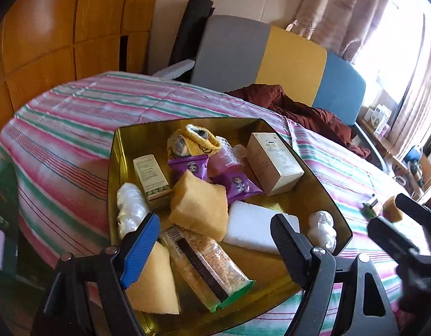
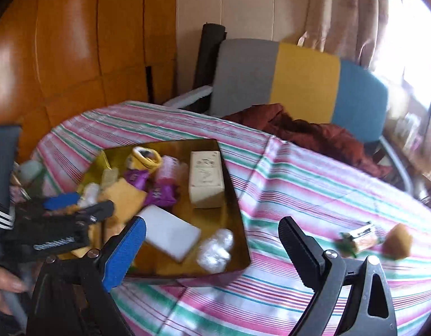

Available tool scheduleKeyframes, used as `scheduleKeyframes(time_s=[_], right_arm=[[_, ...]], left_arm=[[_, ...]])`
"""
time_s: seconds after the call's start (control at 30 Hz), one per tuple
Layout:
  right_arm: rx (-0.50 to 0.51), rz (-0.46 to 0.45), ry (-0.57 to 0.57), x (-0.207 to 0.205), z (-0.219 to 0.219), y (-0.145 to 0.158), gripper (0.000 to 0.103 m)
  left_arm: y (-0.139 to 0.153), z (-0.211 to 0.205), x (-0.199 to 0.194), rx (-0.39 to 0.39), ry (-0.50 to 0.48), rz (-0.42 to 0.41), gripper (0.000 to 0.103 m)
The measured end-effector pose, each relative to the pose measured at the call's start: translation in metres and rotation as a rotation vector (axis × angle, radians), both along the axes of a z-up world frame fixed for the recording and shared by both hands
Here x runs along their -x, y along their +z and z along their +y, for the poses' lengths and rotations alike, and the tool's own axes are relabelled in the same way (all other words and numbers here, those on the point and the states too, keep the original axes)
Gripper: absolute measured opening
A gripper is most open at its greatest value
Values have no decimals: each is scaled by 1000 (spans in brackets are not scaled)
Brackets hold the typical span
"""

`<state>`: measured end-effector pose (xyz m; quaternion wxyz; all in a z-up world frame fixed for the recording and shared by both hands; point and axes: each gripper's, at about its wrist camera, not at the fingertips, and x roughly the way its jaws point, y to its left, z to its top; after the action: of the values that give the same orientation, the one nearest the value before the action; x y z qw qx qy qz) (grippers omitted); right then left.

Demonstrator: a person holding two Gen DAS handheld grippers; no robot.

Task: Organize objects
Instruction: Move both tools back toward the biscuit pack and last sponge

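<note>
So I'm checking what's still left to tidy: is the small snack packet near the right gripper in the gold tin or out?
Out. The snack packet lies on the striped tablecloth, right of the gold tin.

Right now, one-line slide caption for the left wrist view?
Open left gripper hovers over gold tray packed with sponges, snack packets and boxes on striped tablecloth.

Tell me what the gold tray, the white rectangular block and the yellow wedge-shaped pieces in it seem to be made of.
Gold tray: probably polished metal, given its mirror-like walls. White rectangular block: likely foam, matte and smooth. Yellow wedge-shaped pieces: apparently sponge, with a porous, rough surface.
</note>
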<state>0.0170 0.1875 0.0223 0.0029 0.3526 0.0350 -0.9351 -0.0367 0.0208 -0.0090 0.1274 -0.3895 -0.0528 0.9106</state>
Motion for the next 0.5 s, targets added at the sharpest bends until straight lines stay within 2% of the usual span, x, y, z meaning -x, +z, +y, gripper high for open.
scheduleKeyframes(time_s=[0.13,0.2,0.37,0.5], right_arm=[[118,-119,8,7,10,-17,91],[160,-170,8,10,14,-25,85],[239,-211,67,6,16,-35,84],[276,-206,77,4,19,-36,88]], left_arm=[[6,6,-5,44,1,36,84],[8,9,-8,72,2,55,85],[13,15,-13,119,-2,83,86],[14,19,-16,129,-15,87,87]])
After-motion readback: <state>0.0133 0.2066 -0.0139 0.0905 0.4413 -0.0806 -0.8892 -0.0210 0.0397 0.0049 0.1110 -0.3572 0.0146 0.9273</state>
